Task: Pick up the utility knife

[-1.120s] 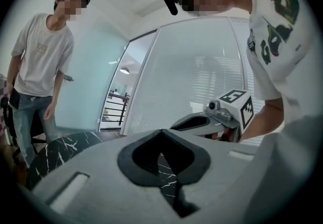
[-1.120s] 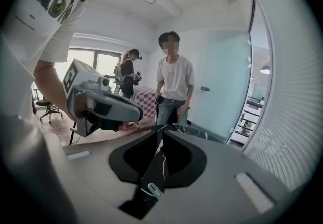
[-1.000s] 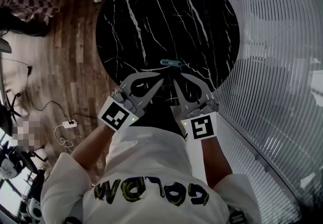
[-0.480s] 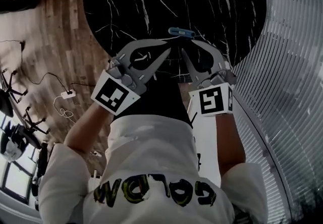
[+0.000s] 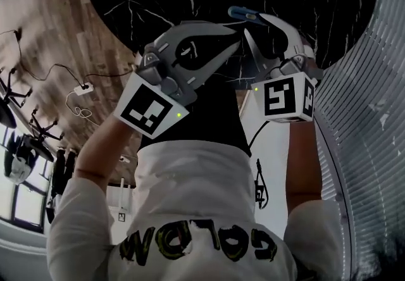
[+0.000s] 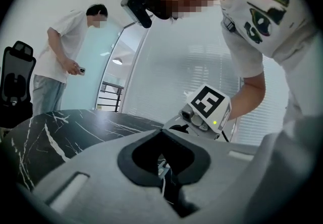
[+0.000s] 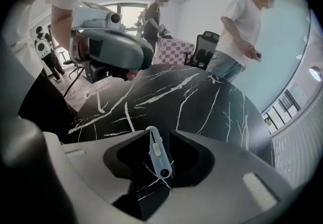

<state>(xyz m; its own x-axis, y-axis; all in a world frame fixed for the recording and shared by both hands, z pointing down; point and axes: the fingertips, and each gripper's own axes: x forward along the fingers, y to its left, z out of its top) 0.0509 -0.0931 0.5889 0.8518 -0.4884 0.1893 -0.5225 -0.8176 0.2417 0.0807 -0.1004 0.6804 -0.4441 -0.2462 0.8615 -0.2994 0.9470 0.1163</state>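
Observation:
The utility knife (image 7: 159, 155), slim and light blue, lies flat on the round black marble table (image 7: 202, 102). My right gripper (image 7: 160, 167) points steeply down over it. Its jaws are opening, and the knife lies in the gap between them without the pads pressing on it. In the head view the knife (image 5: 243, 14) shows just past the right gripper (image 5: 251, 28). My left gripper (image 5: 235, 37) hovers beside it to the left, jaws together and holding nothing. The left gripper view shows those closed jaws (image 6: 164, 177) aimed at the right gripper's marker cube (image 6: 208, 109).
A person in a white shirt (image 7: 242, 31) stands at the table's far side, with an office chair (image 7: 202, 51) and a checkered cloth (image 7: 174, 49) beyond. A ribbed glass wall (image 5: 361, 115) runs along the right. Cables and a power strip (image 5: 82, 90) lie on the wooden floor.
Both grippers have come down toward the table, and the view has closed in on them. The right gripper tipped downward and its jaws spread to either side of the knife. The knife has not moved.

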